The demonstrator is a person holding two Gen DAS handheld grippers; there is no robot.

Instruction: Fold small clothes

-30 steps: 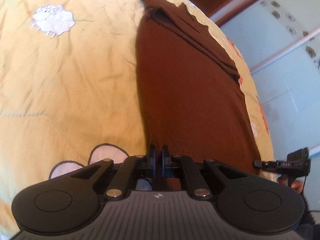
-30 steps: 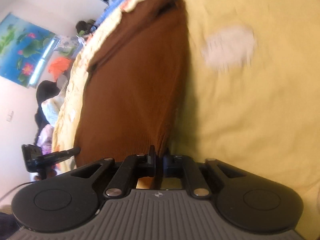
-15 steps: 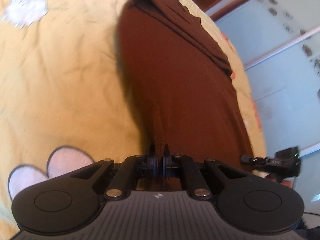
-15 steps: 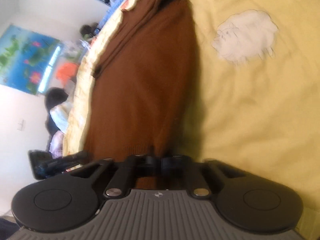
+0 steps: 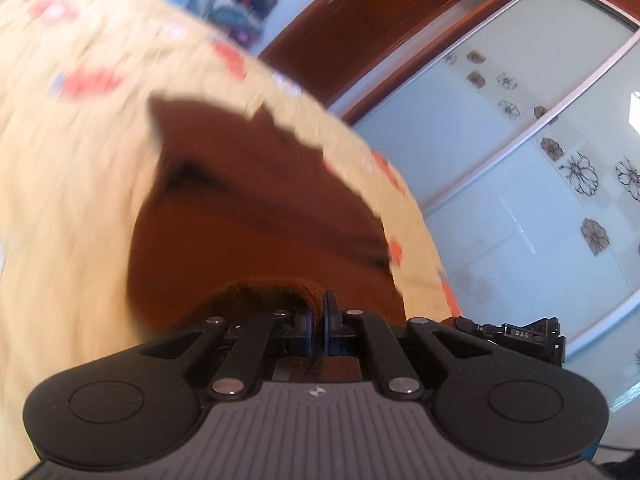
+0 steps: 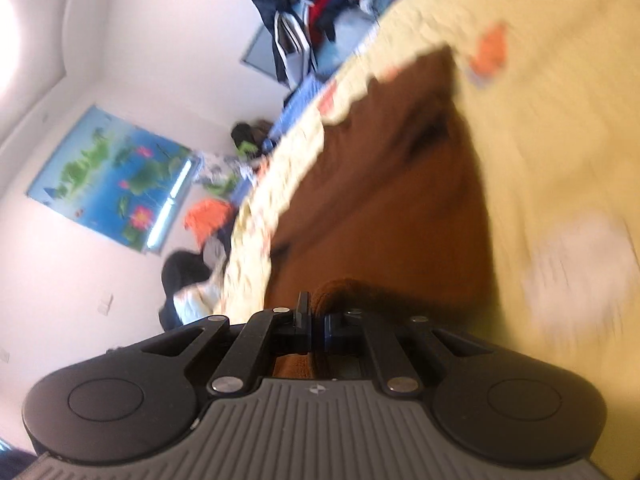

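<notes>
A brown knit sweater [image 5: 256, 216] is lying lengthwise on a yellow bedspread [image 5: 72, 184], its far end resting flat and ending in a pointed corner. Its ribbed near hem [image 6: 352, 292] is curling upward, lifted off the bed. The fabric is blurring in both views, so finer folds are not showing clearly.

Left claw [image 5: 316, 330]: matte black linkage arms, silver pivot screws, two round black side discs, grey ribbed housing bearing a small white emblem. Right claw [image 6: 316, 330]: identical build; fingers [image 6: 302, 314] black, blue-edged.
</notes>
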